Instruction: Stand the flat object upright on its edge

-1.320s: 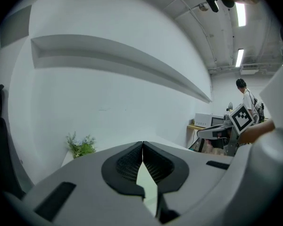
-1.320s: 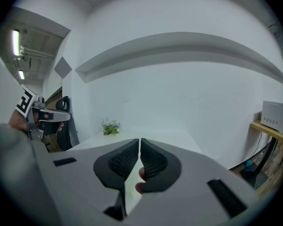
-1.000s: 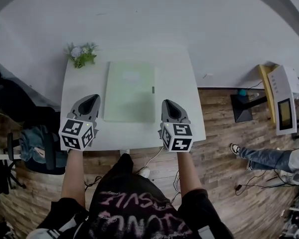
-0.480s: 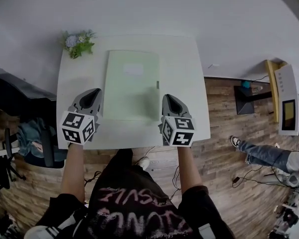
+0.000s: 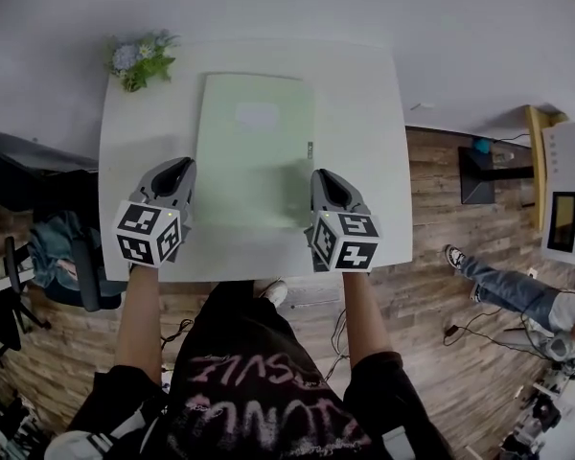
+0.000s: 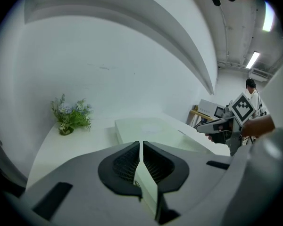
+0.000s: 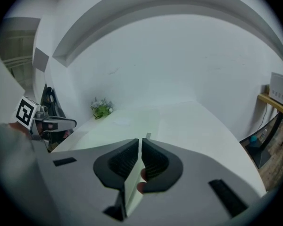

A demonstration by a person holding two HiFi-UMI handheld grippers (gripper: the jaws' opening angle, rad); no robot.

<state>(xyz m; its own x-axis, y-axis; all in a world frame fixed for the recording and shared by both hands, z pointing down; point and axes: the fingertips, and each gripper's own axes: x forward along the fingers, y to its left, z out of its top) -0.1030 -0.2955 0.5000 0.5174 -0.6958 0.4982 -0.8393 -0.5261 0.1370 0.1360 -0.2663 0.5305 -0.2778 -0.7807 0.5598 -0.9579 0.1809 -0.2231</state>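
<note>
A pale green flat folder (image 5: pixel 254 151) lies flat on the white table (image 5: pixel 364 113), its long side running away from me. My left gripper (image 5: pixel 175 171) hovers just left of the folder's near end, jaws shut with nothing between them. At the near right corner my right gripper (image 5: pixel 324 180) is likewise shut and holds nothing. In the left gripper view the shut jaws (image 6: pixel 140 147) point along the folder (image 6: pixel 151 128), with the right gripper (image 6: pixel 217 126) off to the side. The right gripper view shows its shut jaws (image 7: pixel 139 145) over the folder (image 7: pixel 127 121).
A small potted plant (image 5: pixel 139 57) stands at the table's far left corner. A dark chair with clothes (image 5: pixel 67 257) is left of the table. On the wood floor to the right are a person's legs (image 5: pixel 517 300) and a white device (image 5: pixel 561 190).
The head view has shifted, so the table sits higher and further left in frame. Both grippers stay shut beside the folder's near end. The folder has not moved.
</note>
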